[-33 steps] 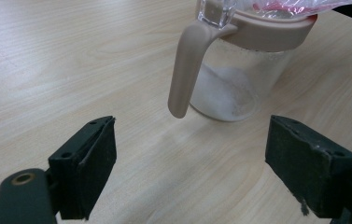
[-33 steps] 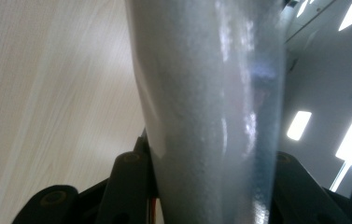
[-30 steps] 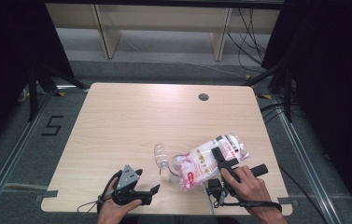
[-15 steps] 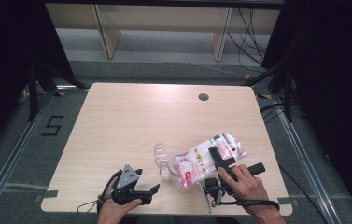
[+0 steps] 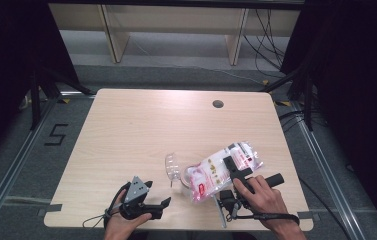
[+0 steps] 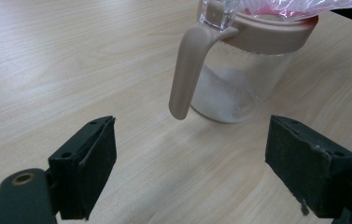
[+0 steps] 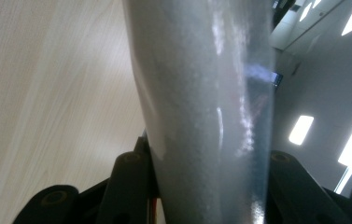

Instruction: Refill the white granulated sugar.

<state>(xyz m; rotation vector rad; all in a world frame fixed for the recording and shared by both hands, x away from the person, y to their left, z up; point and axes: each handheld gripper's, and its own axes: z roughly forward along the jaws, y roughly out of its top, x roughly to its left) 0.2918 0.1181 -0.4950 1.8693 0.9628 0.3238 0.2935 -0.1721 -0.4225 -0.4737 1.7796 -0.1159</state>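
Near table edge, left: left gripper [image 5: 162,204] in hand, resting low over the wood, jaws pointing right toward the jar. Jaws spread wide in left gripper view, bare tabletop between the pads [image 6: 98,161], nothing held.

Near edge, right: right gripper [image 5: 236,167] in the person's right hand [image 5: 263,197], angled up and away from the body. Jaws clamped on the bag [image 5: 221,170], one to each side of it in right gripper view, the plastic pressed flat between them. Clear film, white grains packed inside, red print on the outside.

Just beyond the left gripper: clear jar [image 6: 239,79] upright on the table [image 5: 141,130], beige collar round the rim, beige handle [image 6: 187,70] hanging down on the side facing the left gripper. Shallow heap of white grains [image 6: 225,93] in the bottom. Clear flip lid [image 5: 171,165] tipped open to the left in high view.

Bag held tilted over the jar, low end at the jar's mouth, high end out toward the table's right side. Whether the bag's mouth touches the rim: cannot tell, but film lies right on top of the collar in left gripper view.

Farther off: round cable hole [image 5: 218,104] near the back edge. Beyond the table, pale shelving legs [image 5: 111,32] on grey floor, black cables [image 5: 271,30] trailing at right.
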